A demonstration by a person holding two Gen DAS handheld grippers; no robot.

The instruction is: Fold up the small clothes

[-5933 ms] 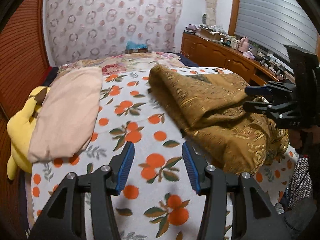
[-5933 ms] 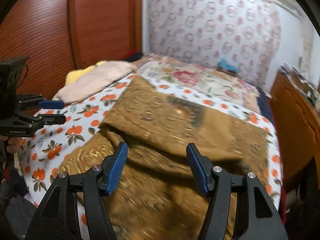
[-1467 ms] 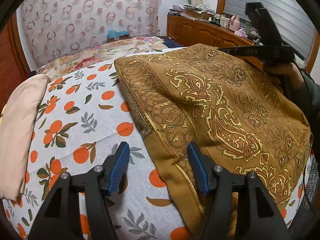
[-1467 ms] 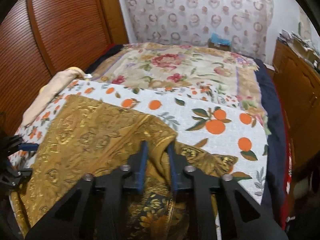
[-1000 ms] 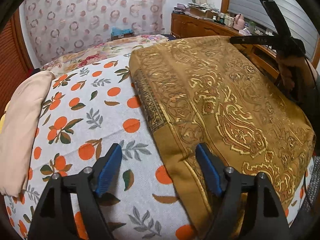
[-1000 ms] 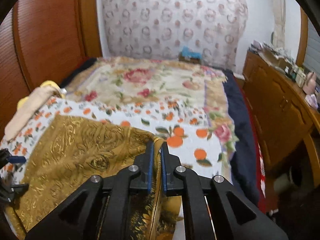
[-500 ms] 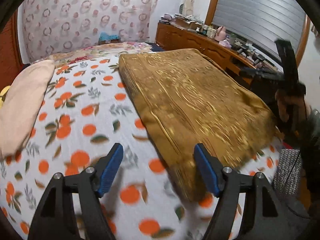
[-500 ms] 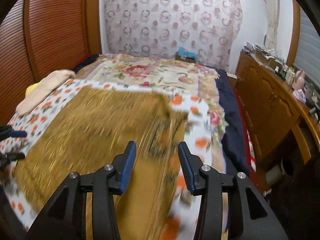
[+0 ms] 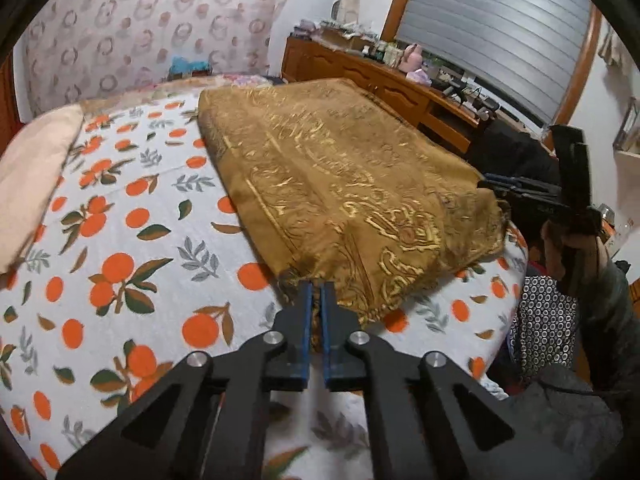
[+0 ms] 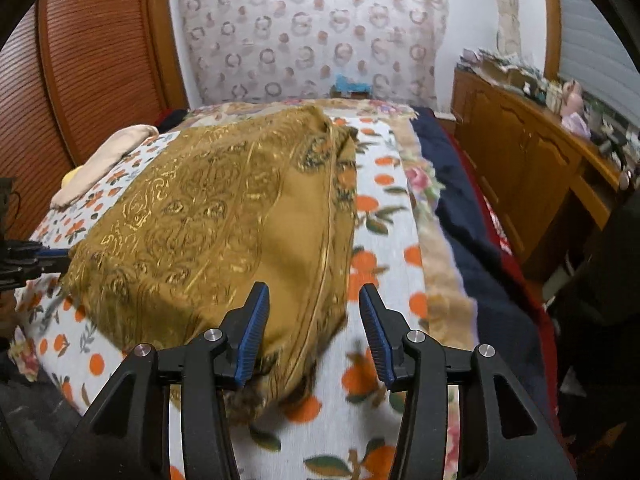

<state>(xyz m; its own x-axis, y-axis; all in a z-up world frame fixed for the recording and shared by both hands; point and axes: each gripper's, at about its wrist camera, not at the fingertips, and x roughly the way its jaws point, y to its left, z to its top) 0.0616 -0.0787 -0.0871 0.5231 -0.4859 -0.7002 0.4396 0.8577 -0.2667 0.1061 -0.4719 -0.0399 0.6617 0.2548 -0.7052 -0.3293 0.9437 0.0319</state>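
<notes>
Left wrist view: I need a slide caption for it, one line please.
Left gripper pinches the near corner of a gold paisley cloth on an orange-print bedspread.

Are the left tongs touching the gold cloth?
Touching. The left wrist view shows the left tongs shut on the near corner of the gold cloth, with the fabric edge pinched between the blue pads.

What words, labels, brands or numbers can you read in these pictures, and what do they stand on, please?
None can be read.
Bottles and boxes on the sideboard: any labels are too small and blurred.
Gold cloth: paisley pattern only, no lettering.
Bedsheet: oranges and leaves only.
</notes>
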